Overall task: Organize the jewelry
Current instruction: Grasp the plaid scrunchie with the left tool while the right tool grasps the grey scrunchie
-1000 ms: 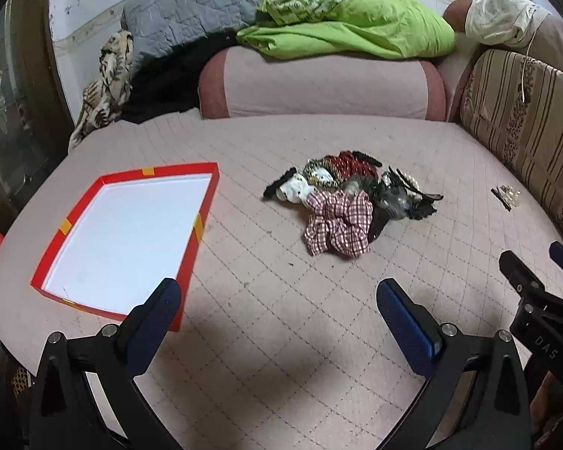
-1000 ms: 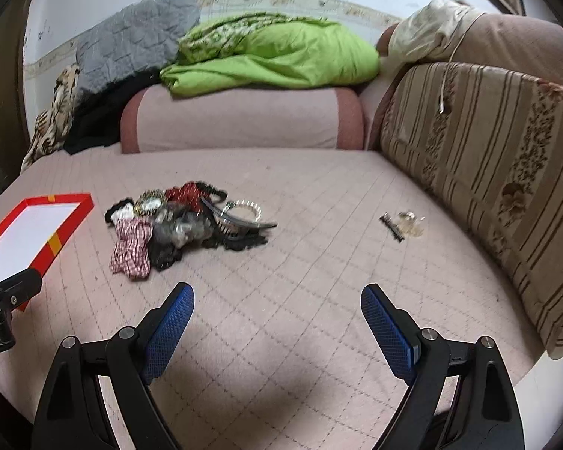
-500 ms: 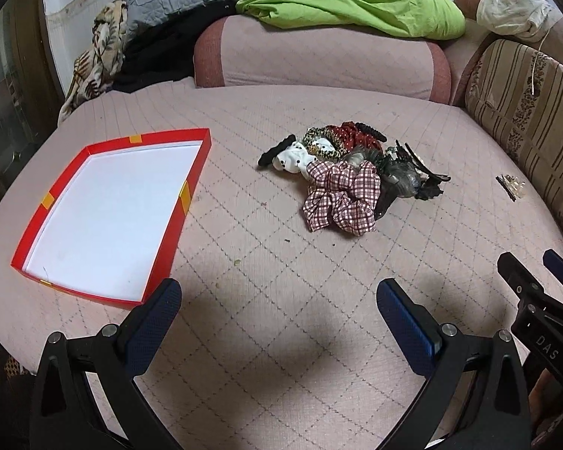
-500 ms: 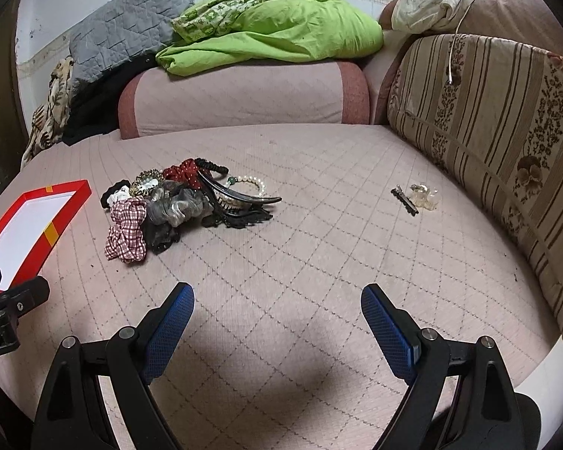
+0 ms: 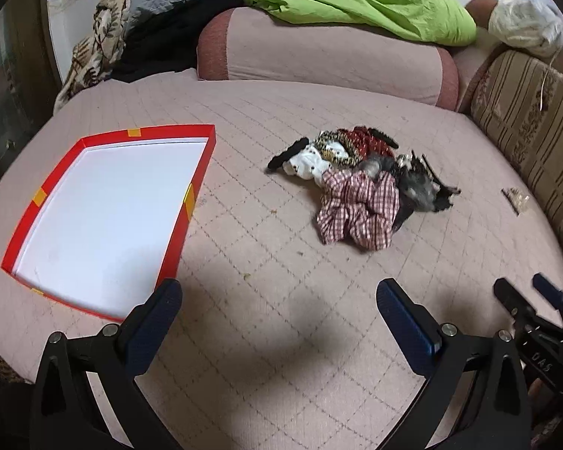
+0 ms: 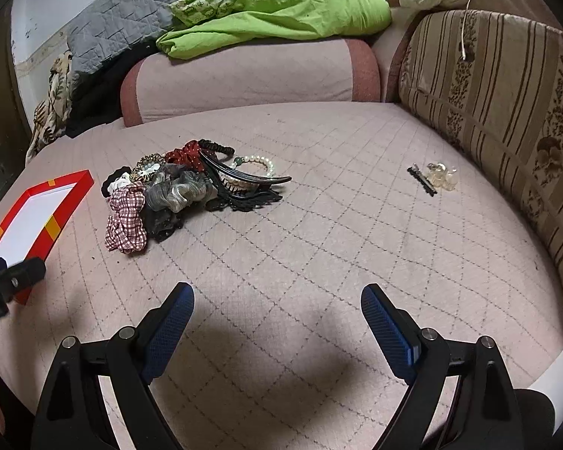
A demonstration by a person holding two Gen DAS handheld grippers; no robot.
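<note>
Grippers first: the left gripper [image 5: 279,302] and the right gripper [image 6: 277,300] both hover spread wide and hold nothing, with bare quilted cushion [image 6: 319,247] beneath them. From the right gripper, the pile of hair accessories [image 6: 176,191] lies at about eleven o'clock, and the plaid scrunchie [image 6: 127,217] is its nearest piece. From the left gripper the pile sits at one o'clock, roughly as near. A black hair claw [image 6: 244,182] runs left to right. The red tray [image 5: 109,217], at ten o'clock from the left gripper, has nothing in it. A bobby pin [image 6: 421,180] and clear clip [image 6: 442,176] lie well apart near the striped backrest [image 6: 506,112].
</note>
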